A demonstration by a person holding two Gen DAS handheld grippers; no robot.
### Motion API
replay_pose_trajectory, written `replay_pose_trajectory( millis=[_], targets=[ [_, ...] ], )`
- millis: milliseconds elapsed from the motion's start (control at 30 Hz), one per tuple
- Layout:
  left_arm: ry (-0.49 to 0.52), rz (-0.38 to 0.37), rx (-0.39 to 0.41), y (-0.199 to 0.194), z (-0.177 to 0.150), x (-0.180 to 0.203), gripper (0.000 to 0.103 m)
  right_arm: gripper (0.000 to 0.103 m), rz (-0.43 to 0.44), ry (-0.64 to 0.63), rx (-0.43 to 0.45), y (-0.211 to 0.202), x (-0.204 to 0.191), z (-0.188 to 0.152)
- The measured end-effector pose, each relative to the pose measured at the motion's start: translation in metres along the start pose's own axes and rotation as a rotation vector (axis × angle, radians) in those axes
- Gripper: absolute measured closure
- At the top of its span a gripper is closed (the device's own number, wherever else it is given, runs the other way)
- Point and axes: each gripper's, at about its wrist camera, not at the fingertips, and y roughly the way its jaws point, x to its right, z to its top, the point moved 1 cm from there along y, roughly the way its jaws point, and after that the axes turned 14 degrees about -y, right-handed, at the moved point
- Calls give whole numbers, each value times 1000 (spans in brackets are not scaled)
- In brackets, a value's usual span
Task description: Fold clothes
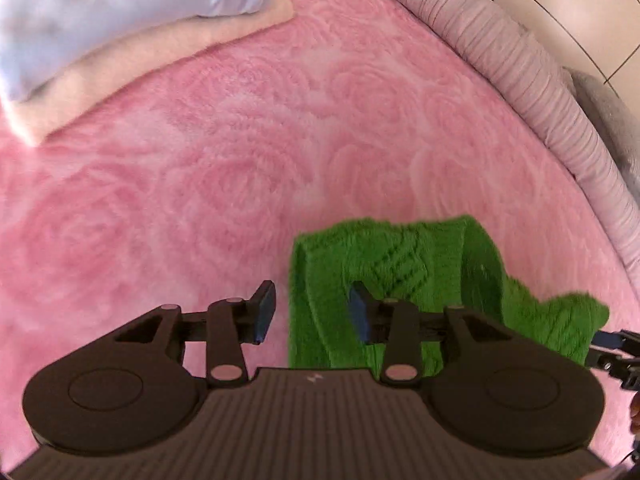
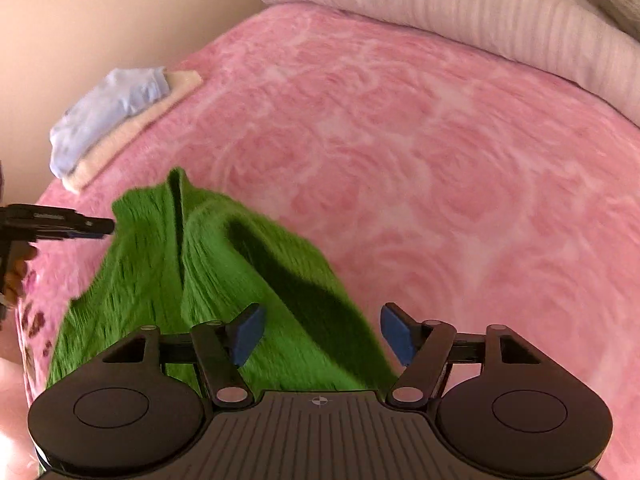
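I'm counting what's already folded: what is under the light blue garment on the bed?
A folded cream garment lies under the light blue garment, on the pink blanket. Whether anything else lies between them is covered.

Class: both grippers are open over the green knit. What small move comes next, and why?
Probably lower the left gripper and close on the green knit at its near-left edge: its fingers straddle that edge, open and empty, and the garment lies rumpled, unfolded on the pink blanket.
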Motion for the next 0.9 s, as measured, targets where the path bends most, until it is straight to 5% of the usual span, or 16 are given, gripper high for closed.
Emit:
replay_pose_trajectory(
  millis=[133,167,200,233,500,667,900],
  targets=[
    [16,-52,21,15,7,2,72,34,3,-35,43,13,-4,7],
    [30,-64,21,18,8,3,79,43,4,-40,62,12,-5,8],
    [44,-75,21,20,9,5,91,63,5,-45,81,12,-6,9],
    [61,-99,8,21,10,8,93,100,6,-50,101,11,-7,10],
    [272,-330,17,-43,3,78,95,102,-75,175,386,-115,15,-22],
    [433,-534,-18,-89,-12,165,95,102,-203,285,484,-221,22,-59],
    [493,-733,-87,-78,-31,303,94,102,-468,449,588,-329,64,-96]
  ],
)
